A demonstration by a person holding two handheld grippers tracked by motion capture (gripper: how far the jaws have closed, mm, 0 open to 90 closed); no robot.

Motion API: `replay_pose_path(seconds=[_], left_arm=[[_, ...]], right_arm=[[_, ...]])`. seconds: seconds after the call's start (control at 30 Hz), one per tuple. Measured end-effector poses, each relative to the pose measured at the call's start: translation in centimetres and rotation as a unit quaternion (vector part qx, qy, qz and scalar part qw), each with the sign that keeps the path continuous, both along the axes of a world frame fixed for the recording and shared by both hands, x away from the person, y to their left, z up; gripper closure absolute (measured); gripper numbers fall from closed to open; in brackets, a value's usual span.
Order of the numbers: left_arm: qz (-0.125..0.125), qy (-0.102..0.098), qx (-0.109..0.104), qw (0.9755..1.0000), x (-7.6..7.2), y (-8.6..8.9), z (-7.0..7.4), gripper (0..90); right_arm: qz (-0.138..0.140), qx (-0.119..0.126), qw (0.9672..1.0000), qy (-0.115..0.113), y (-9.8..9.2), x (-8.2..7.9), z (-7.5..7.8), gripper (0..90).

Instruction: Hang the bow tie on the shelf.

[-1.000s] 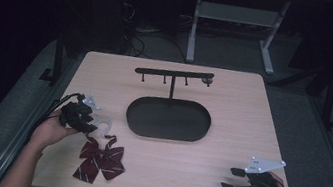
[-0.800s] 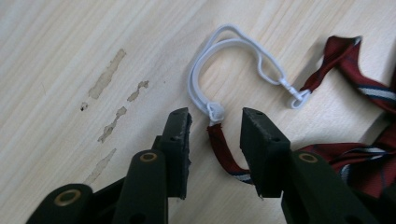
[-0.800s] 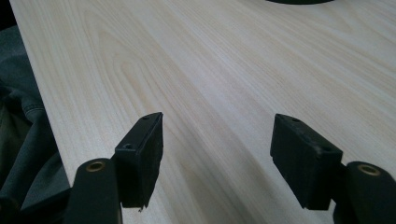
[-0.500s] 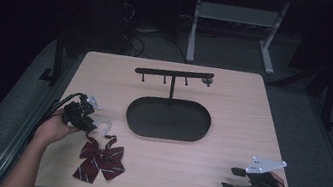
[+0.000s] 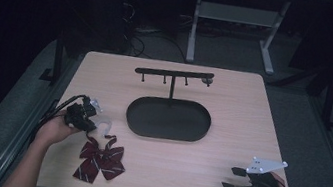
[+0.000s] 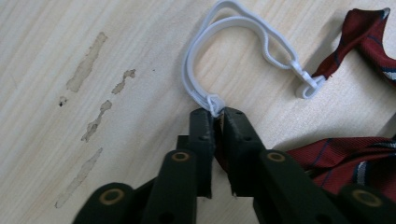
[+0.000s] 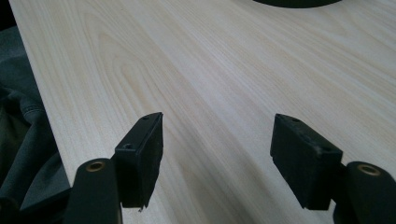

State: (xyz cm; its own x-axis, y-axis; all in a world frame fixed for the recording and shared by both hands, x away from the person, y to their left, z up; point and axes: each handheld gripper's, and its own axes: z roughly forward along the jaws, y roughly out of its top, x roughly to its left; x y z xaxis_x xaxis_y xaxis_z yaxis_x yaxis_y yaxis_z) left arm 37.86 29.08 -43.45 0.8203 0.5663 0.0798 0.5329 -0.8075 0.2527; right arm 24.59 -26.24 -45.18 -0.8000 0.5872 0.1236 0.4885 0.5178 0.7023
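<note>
Progress is judged early: the white strap (image 6: 205, 60) of the bow tie (image 5: 101, 160) is pinched by the just-closed left claw (image 6: 218, 113) on the worktop (image 5: 233, 109), the hook stand (image 5: 174, 73) is unused, the right claw (image 7: 217, 140) is held open.

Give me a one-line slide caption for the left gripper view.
Left gripper jaws, just closing, pinch the white strap of the striped red bow tie on the wooden table.

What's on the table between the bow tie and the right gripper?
Nothing: in the high view the table is bare wood from the bow tie across to the right gripper.
</note>
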Motion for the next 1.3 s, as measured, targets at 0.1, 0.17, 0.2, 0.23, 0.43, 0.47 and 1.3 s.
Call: replay_pose_path(seconds=[0.1,0.17,0.2,0.23,0.43,0.47,1.3], left_arm=[[-0.007,0.004,0.001,1.0000,-0.1,-0.1,0.0,86.3],[-0.006,0.005,0.000,1.0000,-0.1,-0.1,0.0,87.3],[-0.007,0.008,-0.002,0.9999,-0.1,0.0,0.0,87.7],[-0.009,0.008,-0.004,0.9999,-0.1,-0.1,0.0,87.9],[-0.020,0.004,-0.010,0.9997,-0.5,-0.1,0.5,87.9],[-0.021,0.003,-0.007,0.9997,-0.6,-0.2,0.6,87.9],[-0.107,0.009,0.021,0.9940,-2.4,-3.2,5.2,87.6]], right_arm=[[0.000,0.000,1.0000,0.000,0.0,0.0,0.0,34.0],[0.000,0.000,1.0000,0.000,0.0,0.0,0.0,34.0],[0.000,0.000,1.0000,0.001,0.0,0.0,0.0,34.0],[0.000,0.000,1.0000,0.000,0.0,0.0,0.0,34.0],[-0.002,0.001,1.0000,0.002,0.0,0.0,0.0,34.0],[-0.003,0.001,1.0000,0.003,0.0,0.0,0.0,34.0],[-0.004,0.002,1.0000,0.000,-0.1,0.0,-0.1,34.0]])
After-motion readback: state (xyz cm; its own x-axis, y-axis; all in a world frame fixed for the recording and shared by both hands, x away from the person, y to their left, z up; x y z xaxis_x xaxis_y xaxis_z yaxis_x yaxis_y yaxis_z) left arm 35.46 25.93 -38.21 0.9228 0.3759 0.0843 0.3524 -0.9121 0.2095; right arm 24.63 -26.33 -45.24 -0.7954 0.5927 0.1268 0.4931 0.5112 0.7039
